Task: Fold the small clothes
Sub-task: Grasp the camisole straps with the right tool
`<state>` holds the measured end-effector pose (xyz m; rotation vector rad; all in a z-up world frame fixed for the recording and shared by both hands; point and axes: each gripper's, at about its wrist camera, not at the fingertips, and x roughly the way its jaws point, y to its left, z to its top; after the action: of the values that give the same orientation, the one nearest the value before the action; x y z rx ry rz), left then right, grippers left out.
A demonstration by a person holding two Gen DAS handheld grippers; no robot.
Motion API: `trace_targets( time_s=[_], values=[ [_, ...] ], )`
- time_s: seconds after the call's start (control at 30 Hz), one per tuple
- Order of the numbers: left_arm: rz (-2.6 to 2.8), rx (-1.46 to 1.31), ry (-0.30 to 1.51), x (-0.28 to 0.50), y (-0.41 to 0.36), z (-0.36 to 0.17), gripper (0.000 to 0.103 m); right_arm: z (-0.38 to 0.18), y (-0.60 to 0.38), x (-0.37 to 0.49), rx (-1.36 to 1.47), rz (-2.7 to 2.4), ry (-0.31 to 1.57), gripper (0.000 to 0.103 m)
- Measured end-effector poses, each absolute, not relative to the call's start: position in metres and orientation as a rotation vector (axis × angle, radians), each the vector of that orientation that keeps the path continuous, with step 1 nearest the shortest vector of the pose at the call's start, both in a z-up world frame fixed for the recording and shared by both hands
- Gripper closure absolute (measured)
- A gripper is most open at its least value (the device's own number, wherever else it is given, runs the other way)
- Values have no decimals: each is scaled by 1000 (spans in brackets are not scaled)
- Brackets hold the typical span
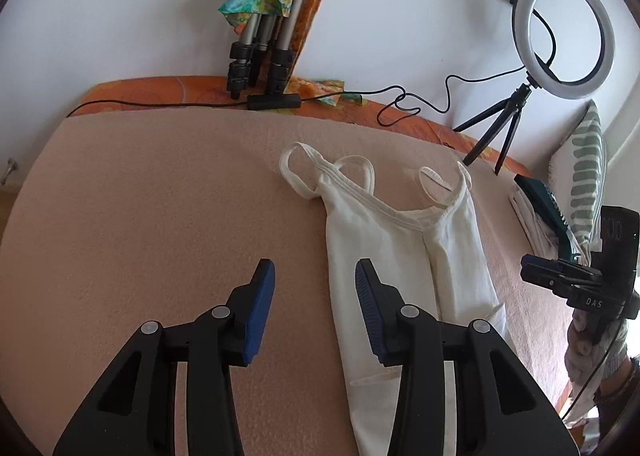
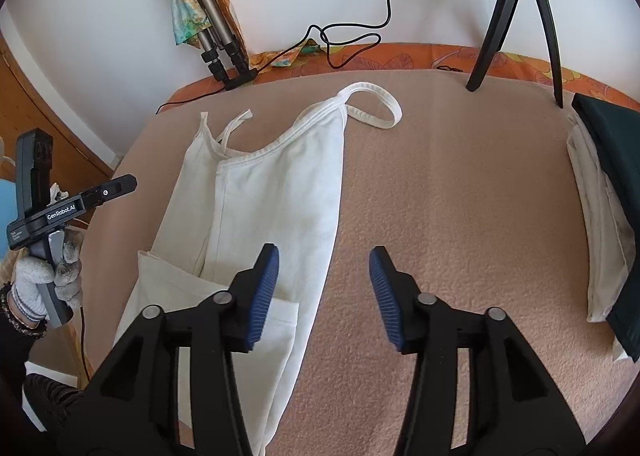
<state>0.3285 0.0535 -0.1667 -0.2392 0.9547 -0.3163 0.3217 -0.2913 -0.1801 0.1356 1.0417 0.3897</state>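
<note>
A white strappy top (image 1: 404, 256) lies lengthwise on the pink blanket (image 1: 160, 216), its sides folded inward and straps toward the wall. It also shows in the right wrist view (image 2: 276, 192). My left gripper (image 1: 316, 284) is open and empty, hovering over the top's left edge. My right gripper (image 2: 324, 268) is open and empty, above the top's right edge and the blanket (image 2: 460, 196). The right gripper also shows at the far right of the left wrist view (image 1: 576, 276), and the left one at the far left of the right wrist view (image 2: 60, 212).
A ring light on a small tripod (image 1: 560, 36) stands at the back right, its cable (image 1: 404, 104) trailing along the orange bed edge. A folded tripod (image 1: 260, 36) leans on the wall. Folded white and dark clothes (image 2: 604, 216) are stacked at the right.
</note>
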Motion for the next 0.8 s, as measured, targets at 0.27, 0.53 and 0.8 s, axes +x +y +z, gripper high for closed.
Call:
trace_targets(
  time_s=[0.27, 0.53, 0.8],
  values=[
    [-363, -360, 1021, 373, 47, -191, 46, -199, -299, 374, 241, 441, 1058, 49],
    [-404, -403, 1049, 401, 31, -207, 47, -223, -285, 422, 369, 555, 1083, 49],
    [-361, -390, 966, 405, 33, -207, 99, -225, -284, 434, 368, 512, 1036, 96]
  ],
)
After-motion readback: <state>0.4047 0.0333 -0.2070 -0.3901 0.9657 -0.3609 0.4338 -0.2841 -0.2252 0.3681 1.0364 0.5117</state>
